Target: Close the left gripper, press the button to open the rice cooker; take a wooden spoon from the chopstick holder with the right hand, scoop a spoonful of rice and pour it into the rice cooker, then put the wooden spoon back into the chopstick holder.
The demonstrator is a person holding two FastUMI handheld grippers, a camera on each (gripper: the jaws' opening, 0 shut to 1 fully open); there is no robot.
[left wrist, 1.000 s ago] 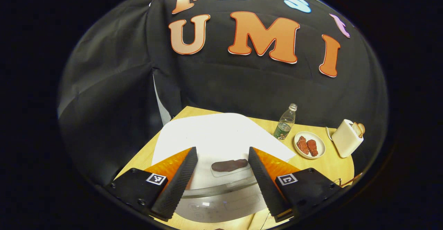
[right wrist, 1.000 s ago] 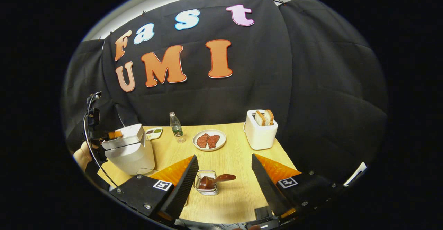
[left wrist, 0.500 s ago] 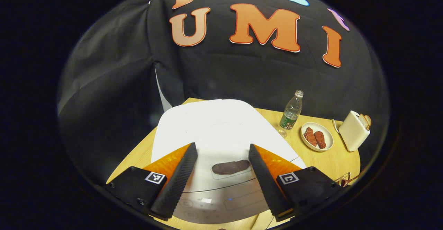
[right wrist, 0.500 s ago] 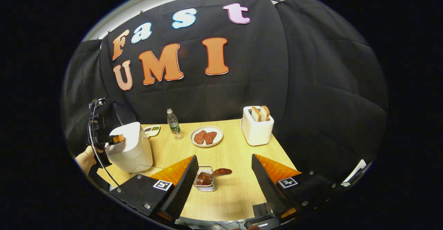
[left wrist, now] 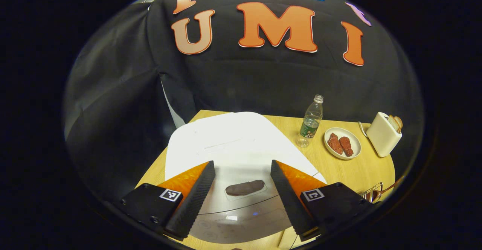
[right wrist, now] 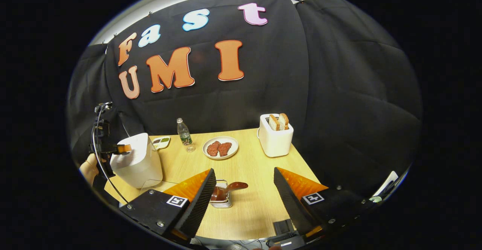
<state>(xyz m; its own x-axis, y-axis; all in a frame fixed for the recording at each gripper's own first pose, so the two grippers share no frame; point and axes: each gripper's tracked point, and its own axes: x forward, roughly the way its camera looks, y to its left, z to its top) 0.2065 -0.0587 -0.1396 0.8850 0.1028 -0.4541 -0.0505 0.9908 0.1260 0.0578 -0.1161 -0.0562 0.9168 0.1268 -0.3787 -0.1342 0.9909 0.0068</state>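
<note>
Left gripper [left wrist: 243, 189]: fingers spread wide, holding nothing, poised above the front of the rice cooker [left wrist: 233, 144]; the closing that the task calls for first is not yet done.
Lid status: in the right gripper view the cooker's lid stood raised a second ago; it now lies flat on the body, and the cooker reads as shut.
Button [left wrist: 245, 187]: dark oval latch on the cooker's front edge, framed between the left gripper's fingers, apart from both; it sits slightly lower in the view than half a second ago, so the gripper has shifted a little over the lid.
Right gripper [right wrist: 244, 193]: fingers spread, holding nothing, hovering over the table [right wrist: 256, 212]; it has drifted a little over the last second.
Wooden spoon [right wrist: 226, 189]: standing in the chopstick holder [right wrist: 222, 201], handle tilted to the right, between the right gripper's fingers and nearer the left one, untouched.
Rice supply: cannot tell where it is from these views.
Bystander items: bottle [left wrist: 310, 122], plate [left wrist: 342, 148] with two reddish pieces, toaster [right wrist: 275, 139] holding bread, all well apart from the cooker.
Assessment: task appears at its opening step; the lid's return to flat means the cooker must be opened by a fresh press with pressed-together fingers.
Risk: spread fingers would straddle the button instead of depressing it.
</note>
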